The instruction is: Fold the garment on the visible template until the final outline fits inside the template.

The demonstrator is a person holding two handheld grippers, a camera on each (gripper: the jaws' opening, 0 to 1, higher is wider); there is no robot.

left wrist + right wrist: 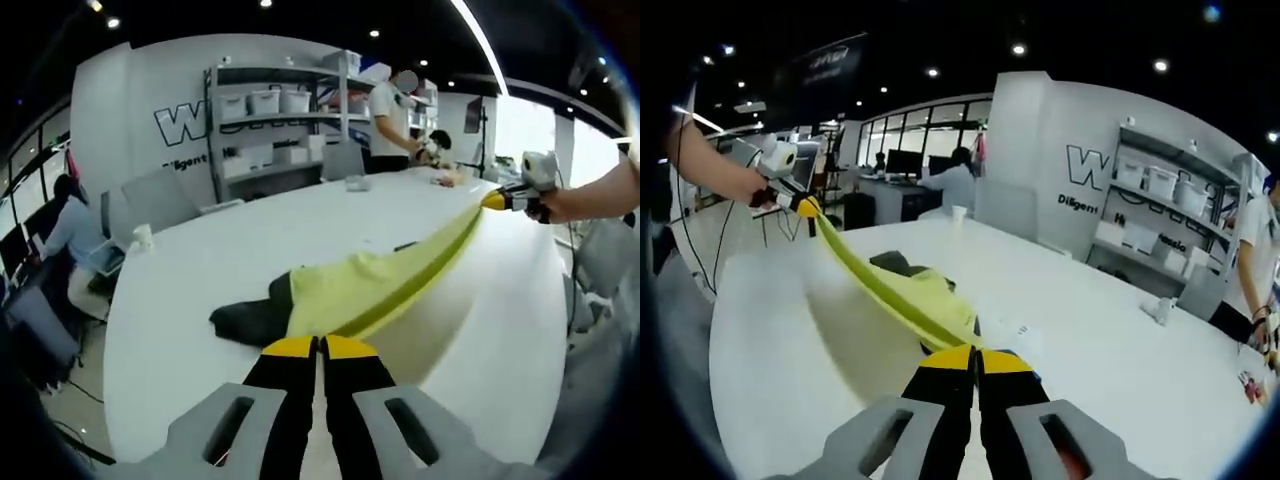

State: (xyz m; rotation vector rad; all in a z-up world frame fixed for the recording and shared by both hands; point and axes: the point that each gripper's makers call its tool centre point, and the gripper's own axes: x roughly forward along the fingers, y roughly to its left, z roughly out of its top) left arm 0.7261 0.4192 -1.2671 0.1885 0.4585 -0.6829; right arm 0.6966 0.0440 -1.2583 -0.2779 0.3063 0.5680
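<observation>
White round-edged tabletop [180,300], office interior, shelving behind. Left gripper view: left gripper [320,347], black jaws with yellow tips, drawn together and pinching one end of the pale yellow-green fabric garment [370,290]; cloth runs forward and rightward from the tips as a taut band to the right gripper [497,200], held in a person's hand [560,205]. Dark black cloth portion [250,320] lies on the table just ahead-left of the tips. Grey metal shelving rack [280,120] far ahead carries white plastic storage bins [265,102]; contents cannot be told. Template not discernible. Right gripper view: right gripper [976,358], jaws together, clamped on the garment's other end; band stretches ahead-left to the left gripper [805,207]. Small white paper cup [958,213] far ahead, contents hidden. Risk, as judged: garment is lifted off the table and stretched, so a weak pinch at either end could slip and drop the cloth crumpled; uneven lowering could lay the fold skewed, or drag the dark portion out of place.
</observation>
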